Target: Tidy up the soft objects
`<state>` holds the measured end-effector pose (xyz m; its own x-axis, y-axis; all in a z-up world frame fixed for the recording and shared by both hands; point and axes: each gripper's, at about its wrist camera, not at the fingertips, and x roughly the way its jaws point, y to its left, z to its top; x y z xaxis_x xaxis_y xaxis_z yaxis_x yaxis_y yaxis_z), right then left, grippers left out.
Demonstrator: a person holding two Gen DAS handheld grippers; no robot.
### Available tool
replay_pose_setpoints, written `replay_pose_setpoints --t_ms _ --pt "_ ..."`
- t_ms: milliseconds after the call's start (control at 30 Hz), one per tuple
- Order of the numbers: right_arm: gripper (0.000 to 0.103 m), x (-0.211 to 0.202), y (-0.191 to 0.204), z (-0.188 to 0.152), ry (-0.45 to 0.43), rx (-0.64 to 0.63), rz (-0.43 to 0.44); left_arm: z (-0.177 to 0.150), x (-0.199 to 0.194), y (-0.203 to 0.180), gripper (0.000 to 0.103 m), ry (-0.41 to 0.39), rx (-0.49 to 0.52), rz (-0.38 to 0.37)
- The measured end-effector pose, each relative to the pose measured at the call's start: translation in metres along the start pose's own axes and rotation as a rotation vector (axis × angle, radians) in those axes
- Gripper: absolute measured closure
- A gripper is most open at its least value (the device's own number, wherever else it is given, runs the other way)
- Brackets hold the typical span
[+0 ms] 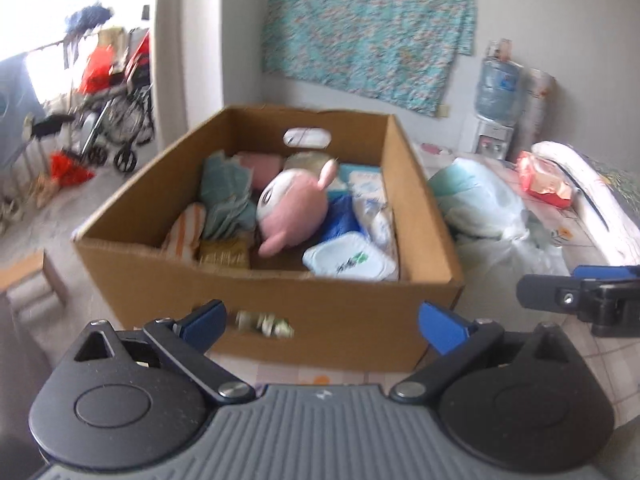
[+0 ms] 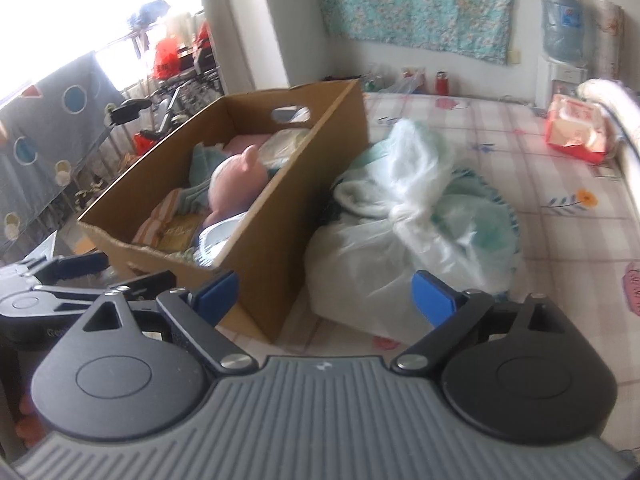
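grey walls close off a cluttered room, with a turquoise flowered cloth pinned up behind and a water dispenser in the corner. on a bed with a pink checked sheet sits an open cardboard box, brown, with an oval handle hole in its far wall.

inside the box lies a pink plush toy with a white face and small rounded ears, tipped on its side near the middle. around it are a teal folded cloth, an orange-and-white striped cloth against the near wall, a blue cloth, and a white wipes pack with a flip lid in the near right corner. green and dark characters show on the pack's lid, but they are too blurred to read.

just beside the box on the right lies a knotted translucent plastic bag stuffed with white and mint-green fabric. a red packet lies farther off near the pillow; its print is unreadable.

left gripper hovers in front of the box's near wall, jaws spread wide with nothing between them. right gripper is spread too and grips nothing, pointing at the gap between box and bag.
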<state>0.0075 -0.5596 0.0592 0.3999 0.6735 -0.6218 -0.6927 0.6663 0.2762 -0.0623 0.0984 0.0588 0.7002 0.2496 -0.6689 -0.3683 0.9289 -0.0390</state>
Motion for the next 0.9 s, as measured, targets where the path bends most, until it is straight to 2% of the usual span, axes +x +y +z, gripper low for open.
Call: replay_pose_setpoints --t_ms 300,533,900 --pt "0.009 0.015 0.026 0.005 0.03 -0.078 0.046 0.0 -0.008 0.014 0.0 0.044 -0.106 0.041" --pt "0.009 0.02 0.031 0.007 0.05 -0.105 0.042 0.002 -0.008 0.02 0.0 0.062 -0.127 0.058" --pt "0.009 0.026 0.031 0.006 0.075 -0.118 0.033 0.001 -0.002 0.018 0.0 0.095 -0.104 0.076"
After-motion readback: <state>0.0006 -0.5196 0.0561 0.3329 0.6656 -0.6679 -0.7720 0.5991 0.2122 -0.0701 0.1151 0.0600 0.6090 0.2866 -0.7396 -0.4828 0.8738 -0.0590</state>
